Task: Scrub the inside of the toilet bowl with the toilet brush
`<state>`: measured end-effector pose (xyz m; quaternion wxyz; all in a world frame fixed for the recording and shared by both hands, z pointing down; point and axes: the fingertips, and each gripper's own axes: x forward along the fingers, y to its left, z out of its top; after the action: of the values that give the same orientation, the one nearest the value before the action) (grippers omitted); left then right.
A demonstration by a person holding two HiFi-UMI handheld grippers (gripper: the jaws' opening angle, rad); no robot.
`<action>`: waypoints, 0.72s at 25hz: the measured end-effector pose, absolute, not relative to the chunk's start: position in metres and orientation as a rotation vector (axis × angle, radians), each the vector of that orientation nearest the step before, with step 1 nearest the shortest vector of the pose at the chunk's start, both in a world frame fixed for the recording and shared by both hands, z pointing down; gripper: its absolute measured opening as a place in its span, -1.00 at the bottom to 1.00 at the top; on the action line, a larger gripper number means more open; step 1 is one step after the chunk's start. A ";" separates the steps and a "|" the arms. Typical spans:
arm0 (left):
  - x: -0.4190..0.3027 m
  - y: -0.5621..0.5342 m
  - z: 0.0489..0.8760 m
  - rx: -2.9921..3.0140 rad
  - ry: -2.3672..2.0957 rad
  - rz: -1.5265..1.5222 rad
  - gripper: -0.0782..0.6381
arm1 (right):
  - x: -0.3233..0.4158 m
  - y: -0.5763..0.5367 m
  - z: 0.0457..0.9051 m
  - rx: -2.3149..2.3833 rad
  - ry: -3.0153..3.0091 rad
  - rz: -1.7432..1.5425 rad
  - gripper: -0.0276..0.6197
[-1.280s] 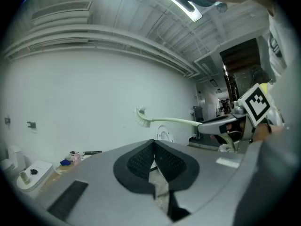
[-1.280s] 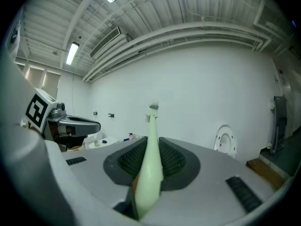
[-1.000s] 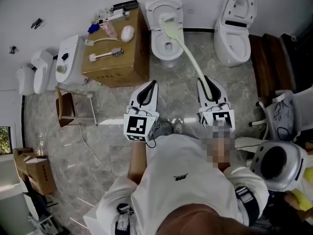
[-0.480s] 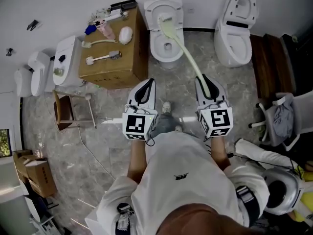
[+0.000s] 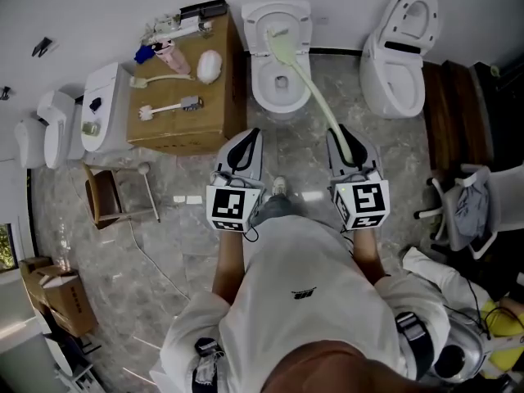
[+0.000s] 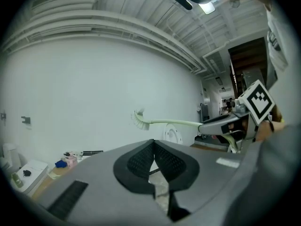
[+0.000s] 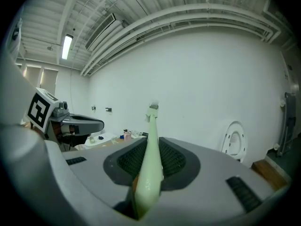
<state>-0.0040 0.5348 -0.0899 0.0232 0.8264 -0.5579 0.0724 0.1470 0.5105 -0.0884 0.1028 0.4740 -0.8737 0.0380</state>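
Note:
A white toilet (image 5: 278, 72) stands open against the far wall. A pale green toilet brush (image 5: 307, 84) reaches from my right gripper (image 5: 342, 135) up to the bowl, its bristle head (image 5: 274, 34) over the rear of the rim. My right gripper (image 7: 150, 147) is shut on the brush handle (image 7: 151, 164), which runs forward between the jaws. My left gripper (image 5: 252, 135) hangs beside it, left of the handle, shut with nothing in it. In the left gripper view the jaws (image 6: 153, 144) meet at their tips, and the brush (image 6: 167, 123) shows beyond them.
A cardboard box (image 5: 184, 97) with several brushes and bottles stands left of the toilet. Another toilet (image 5: 401, 64) with its lid raised is at the right. A toilet tank (image 5: 102, 109) and a small stool (image 5: 102, 195) sit at the left. A cable crosses the marble floor (image 5: 172, 252).
The brush and both grippers have held almost the same pose over the bowl. The head view has drifted slightly, and the helmeted person at lower right has slid out of view.

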 end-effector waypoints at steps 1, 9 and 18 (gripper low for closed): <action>-0.009 0.526 -0.089 2.558 -1.723 0.226 -0.75 | 0.142 0.502 -0.087 1.400 -2.575 0.115 -0.69; -0.050 0.463 -0.085 2.579 -1.677 0.237 -0.75 | 0.101 0.443 -0.082 1.431 -2.539 0.123 -0.69; -0.069 0.410 -0.078 2.612 -1.609 0.244 -0.75 | 0.073 0.398 -0.078 1.452 -2.509 0.130 -0.69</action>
<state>-0.0692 0.4098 -0.0783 0.0320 0.8484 -0.5225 0.0793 0.0735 0.3976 -0.0779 0.1198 0.4969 -0.8584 0.0444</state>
